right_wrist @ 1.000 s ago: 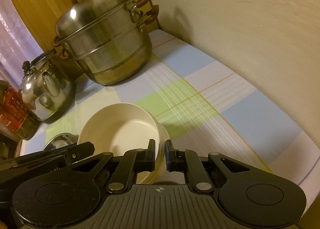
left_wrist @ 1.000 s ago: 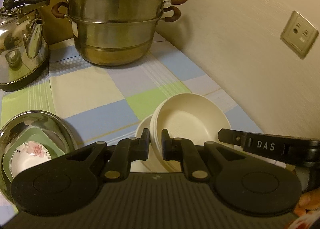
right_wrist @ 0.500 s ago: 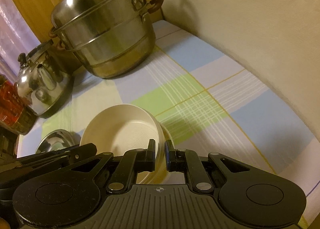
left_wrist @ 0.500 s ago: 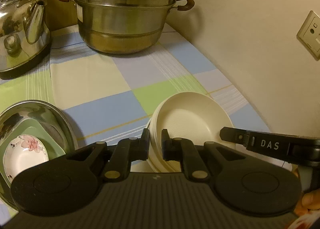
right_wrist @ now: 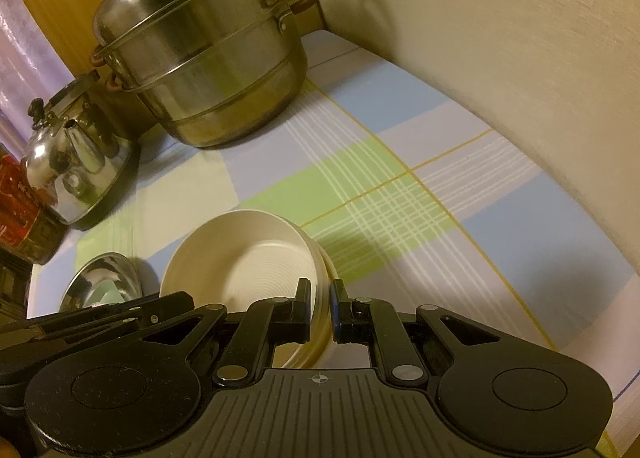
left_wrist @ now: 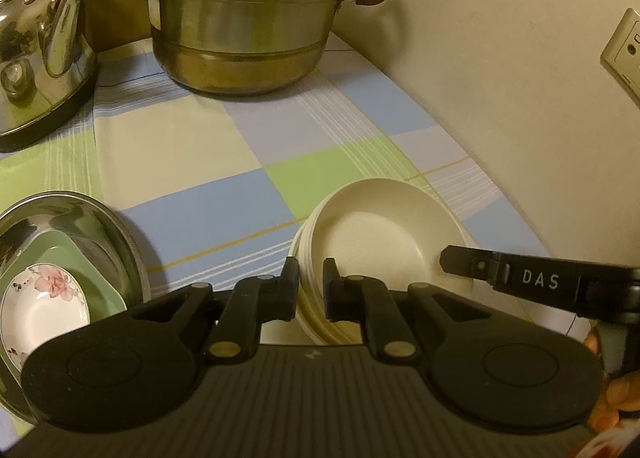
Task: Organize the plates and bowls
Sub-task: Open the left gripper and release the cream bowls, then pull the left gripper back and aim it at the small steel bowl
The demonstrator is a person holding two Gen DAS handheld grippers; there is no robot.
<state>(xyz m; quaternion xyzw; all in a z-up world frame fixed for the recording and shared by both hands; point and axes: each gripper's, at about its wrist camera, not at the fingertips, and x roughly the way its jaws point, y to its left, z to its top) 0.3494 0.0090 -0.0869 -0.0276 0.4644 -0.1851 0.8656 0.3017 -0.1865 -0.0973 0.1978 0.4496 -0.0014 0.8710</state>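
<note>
A stack of cream bowls (left_wrist: 380,234) is held tilted above the checked tablecloth (left_wrist: 192,146). My left gripper (left_wrist: 311,282) is shut on the stack's left rim. My right gripper (right_wrist: 319,304) is shut on the right rim of the same stack (right_wrist: 248,258). The right gripper's finger also shows in the left wrist view (left_wrist: 520,278). At the lower left a steel bowl (left_wrist: 80,226) holds a green dish (left_wrist: 76,270) and a white flowered dish (left_wrist: 40,306).
A large steel steamer pot (left_wrist: 248,18) stands at the back, a steel kettle (left_wrist: 36,42) to its left. A red tin (right_wrist: 20,210) is at the far left. The wall (left_wrist: 500,78) with sockets runs along the right.
Both grippers have carried the bowl stack forward, toward the steamer pot. Their hold on the rims is unchanged.
</note>
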